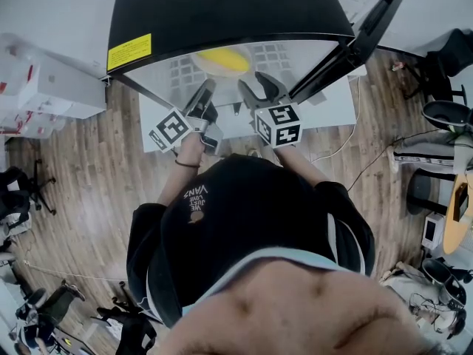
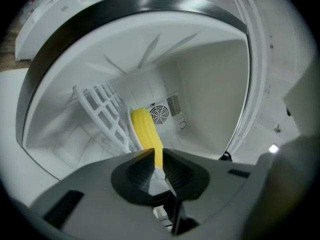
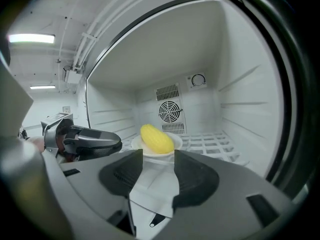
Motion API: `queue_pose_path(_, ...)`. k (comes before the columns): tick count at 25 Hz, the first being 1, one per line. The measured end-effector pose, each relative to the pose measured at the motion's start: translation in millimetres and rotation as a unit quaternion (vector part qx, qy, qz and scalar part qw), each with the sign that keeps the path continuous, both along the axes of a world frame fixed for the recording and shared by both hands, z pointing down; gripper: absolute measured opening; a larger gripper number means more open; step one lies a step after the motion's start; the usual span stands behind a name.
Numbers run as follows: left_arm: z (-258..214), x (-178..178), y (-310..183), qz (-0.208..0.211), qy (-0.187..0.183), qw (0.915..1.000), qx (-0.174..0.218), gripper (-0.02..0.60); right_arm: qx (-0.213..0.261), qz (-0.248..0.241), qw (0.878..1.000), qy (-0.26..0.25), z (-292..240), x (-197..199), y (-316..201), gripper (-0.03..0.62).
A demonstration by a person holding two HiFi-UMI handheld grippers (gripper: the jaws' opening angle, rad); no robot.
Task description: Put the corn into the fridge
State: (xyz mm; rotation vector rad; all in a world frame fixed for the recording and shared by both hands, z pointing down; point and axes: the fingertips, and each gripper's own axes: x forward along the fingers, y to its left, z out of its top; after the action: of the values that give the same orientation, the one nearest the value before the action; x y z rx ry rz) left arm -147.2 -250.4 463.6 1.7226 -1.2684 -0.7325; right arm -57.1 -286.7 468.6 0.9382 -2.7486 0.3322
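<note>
Inside the fridge point(image 3: 165, 59): the corn point(image 3: 156, 138) lies on its side on a small white plate point(image 3: 137, 143).
Plate: rests on the white wire shelf point(image 3: 210, 143), toward the shelf's left edge as the right gripper view shows it; bare grid runs on to the right edge.
Back wall: a round fan grille point(image 3: 170, 110) sits behind the corn, well apart from it.
Door: the black door point(image 1: 369, 28) stands swung open at the fridge's right side in the head view.
Left gripper point(image 2: 158, 156): jaws only a narrow slit apart, nothing between them — the corn point(image 2: 146, 134) shows through the slit, farther in. From the right gripper view it point(image 3: 95, 141) hangs at the fridge's open front, left of the plate and not touching it.
Right gripper point(image 3: 159, 159): jaws a moderate gap apart and empty, pointed at the plate, which lies beyond the tips.
Head view: both grippers — left point(image 1: 203, 98), right point(image 1: 259, 87) — are side by side at the fridge opening, the corn point(image 1: 224, 60) just past them.
Floor: wood boards point(image 1: 89, 168) surround the fridge.
</note>
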Motion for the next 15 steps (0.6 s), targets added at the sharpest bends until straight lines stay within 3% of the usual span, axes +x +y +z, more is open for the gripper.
queue_pose_path(10, -5.7, 0.7, 5.1, 0.008, -0.118, 0.9930, 0.004, 0.054, -0.001, 0.014, 1.000, 0.000, 0.7, 11.1, 3.7, 0.190)
queue_pose_path(15, -2.7, 5.3, 5.9, 0.017, -0.146, 0.9890, 0.012, 0.054, -0.001, 0.022, 1.000, -0.005, 1.4, 13.7, 6.3, 0.189)
